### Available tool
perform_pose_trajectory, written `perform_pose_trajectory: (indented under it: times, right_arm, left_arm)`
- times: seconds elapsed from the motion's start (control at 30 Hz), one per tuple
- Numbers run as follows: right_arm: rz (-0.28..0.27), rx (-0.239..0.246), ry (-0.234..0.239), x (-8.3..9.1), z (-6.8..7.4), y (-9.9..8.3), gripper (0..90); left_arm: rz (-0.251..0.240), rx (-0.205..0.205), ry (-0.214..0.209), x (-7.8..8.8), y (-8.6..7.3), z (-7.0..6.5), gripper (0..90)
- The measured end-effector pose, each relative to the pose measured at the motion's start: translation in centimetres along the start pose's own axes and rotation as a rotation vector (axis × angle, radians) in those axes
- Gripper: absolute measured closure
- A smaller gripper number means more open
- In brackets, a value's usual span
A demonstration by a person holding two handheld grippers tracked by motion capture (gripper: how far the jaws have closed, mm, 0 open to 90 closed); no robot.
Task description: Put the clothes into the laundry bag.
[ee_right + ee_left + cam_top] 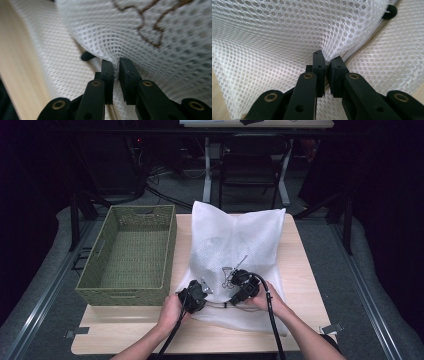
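High view: white mesh laundry bag, soft, light and floppy, lying on table at 3 o'clock of green basket; left gripper and right gripper both pinching its near edge, best hold there.

Mesh bag lies on the table, from far edge to near edge, right of centre. Basket sits on the left side, just beside the bag. My left gripper and right gripper sit on the bag's near part, side by side.
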State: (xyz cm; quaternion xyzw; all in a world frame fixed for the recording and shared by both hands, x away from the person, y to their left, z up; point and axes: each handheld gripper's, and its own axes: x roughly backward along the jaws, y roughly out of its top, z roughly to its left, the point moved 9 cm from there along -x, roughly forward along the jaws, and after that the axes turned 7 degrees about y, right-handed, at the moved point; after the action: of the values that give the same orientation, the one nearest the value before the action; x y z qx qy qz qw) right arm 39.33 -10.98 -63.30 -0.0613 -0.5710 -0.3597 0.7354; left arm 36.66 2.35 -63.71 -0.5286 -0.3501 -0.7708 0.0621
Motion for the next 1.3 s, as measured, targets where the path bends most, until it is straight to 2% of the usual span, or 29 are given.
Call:
perform_pose_trajectory:
  times: [0.1, 0.17, 0.23, 0.3, 0.37, 0.47, 0.5, 0.67, 0.77, 0.8, 0.93, 0.97, 1.03, 1.17, 1.3]
  right_arm:
    - [0.006, -0.001, 0.016, 0.0, -0.1, -0.2, 81.8]
    - [0.021, 0.008, 0.022, -0.1, 0.1, -0.4, 79.4]
    - [0.032, 0.014, 0.027, 0.0, 0.2, -0.5, 75.9]
    - [0.036, 0.013, 0.031, 0.2, 0.4, -0.5, 70.0]
    - [0.053, 0.020, 0.052, 0.5, 0.8, -0.7, 65.1]
    - [0.050, 0.016, 0.088, 1.0, 1.1, -0.7, 59.2]
    - [0.050, 0.003, 0.098, 1.2, 1.1, -0.8, 57.2]
    - [0.041, 0.016, 0.124, 2.0, 1.1, -0.8, 53.2]
    - [0.018, 0.019, 0.123, 2.6, 1.2, -0.7, 51.2]
    - [0.019, 0.018, 0.123, 2.8, 1.4, -0.7, 50.2]
    - [-0.006, 0.057, 0.106, 3.7, 1.9, -0.6, 41.5]
    - [-0.013, 0.053, 0.096, 4.0, 2.1, -0.5, 38.5]
    - [-0.027, 0.067, 0.074, 4.4, 2.5, -0.7, 28.9]
    - [-0.095, 0.061, -0.014, 5.7, 2.9, -1.3, 14.5]
    - [-0.178, 0.049, -0.074, 7.1, 3.3, -2.1, 10.5]
  left_arm:
    - [0.000, -0.011, 0.011, 0.0, 0.0, -0.2, 84.9]
    - [-0.012, 0.029, -0.015, -0.1, 0.1, 0.1, 83.8]
    - [-0.023, 0.050, -0.044, -0.1, 0.0, 0.5, 80.6]
    - [-0.036, 0.083, -0.076, 0.1, -0.1, 0.7, 72.8]
    - [-0.050, 0.115, -0.098, 0.3, -0.1, 0.9, 66.5]
    - [-0.057, 0.148, -0.124, 0.7, -0.2, 1.3, 59.6]
    - [-0.056, 0.143, -0.125, 0.8, -0.2, 1.3, 59.7]
    - [-0.058, 0.140, -0.100, 1.1, -0.2, 1.6, 52.7]
    - [-0.061, 0.136, -0.079, 1.3, -0.1, 1.8, 47.2]
    - [-0.070, 0.140, -0.084, 1.4, 0.0, 1.7, 47.1]
    - [-0.095, 0.138, -0.056, 2.2, 0.3, 1.7, 38.9]
    - [-0.103, 0.133, -0.055, 2.5, 0.3, 1.7, 37.1]
    - [-0.121, 0.134, -0.047, 3.1, 0.5, 1.7, 34.4]
    - [-0.164, 0.108, -0.038, 4.9, 1.0, 1.4, 22.3]
    - [-0.213, 0.090, -0.010, 6.9, 1.3, 1.4, 17.6]
